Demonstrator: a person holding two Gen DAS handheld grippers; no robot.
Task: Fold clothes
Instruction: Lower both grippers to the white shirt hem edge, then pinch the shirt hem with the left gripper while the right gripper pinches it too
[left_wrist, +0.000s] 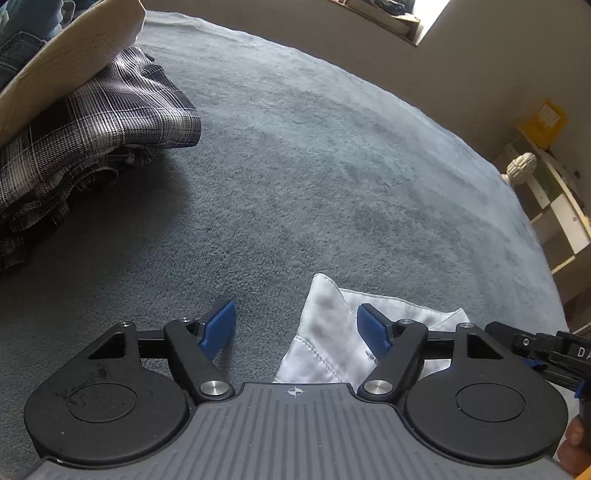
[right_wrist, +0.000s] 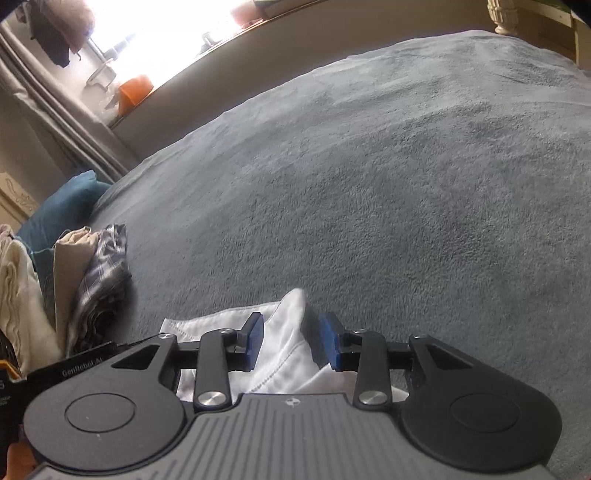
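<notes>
Grey-blue fleece blanket (left_wrist: 332, 166) covers the bed where we work, with a folded plaid garment (left_wrist: 96, 122) under a beige one (left_wrist: 62, 55) at the far left. We see the white shirt (left_wrist: 325, 332) lying on the blanket right below both tools. Our left gripper (left_wrist: 295, 332) stands released, jaws wide, 1 blue pad over the shirt. Our right gripper (right_wrist: 288, 339) is part open, shirt cloth between its 2 pads, not pinched.

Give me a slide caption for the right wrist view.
Right gripper open around a white shirt fold on the grey blanket.
</notes>
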